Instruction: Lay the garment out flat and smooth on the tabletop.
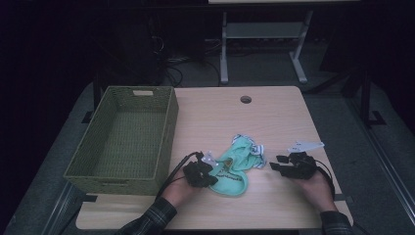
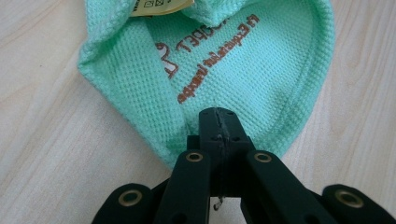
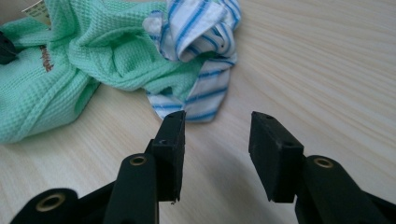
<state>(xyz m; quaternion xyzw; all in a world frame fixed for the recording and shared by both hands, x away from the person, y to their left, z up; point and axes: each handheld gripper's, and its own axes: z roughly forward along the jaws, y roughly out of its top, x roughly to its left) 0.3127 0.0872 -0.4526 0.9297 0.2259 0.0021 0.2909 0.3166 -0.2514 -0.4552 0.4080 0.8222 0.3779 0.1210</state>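
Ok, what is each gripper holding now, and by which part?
The left gripper is pinching the green cloth at its near edge. The right gripper is open beside it, holding nothing.

bare tabletop (image 1: 274, 112) behind & right of cloth (image 1: 235, 164), wicker basket (image 1: 169, 132) walls off left edge, basket interior open

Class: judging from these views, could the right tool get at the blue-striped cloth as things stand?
Probably yes. The right tool stands open, pointing at the striped cloth, with bare table between them.
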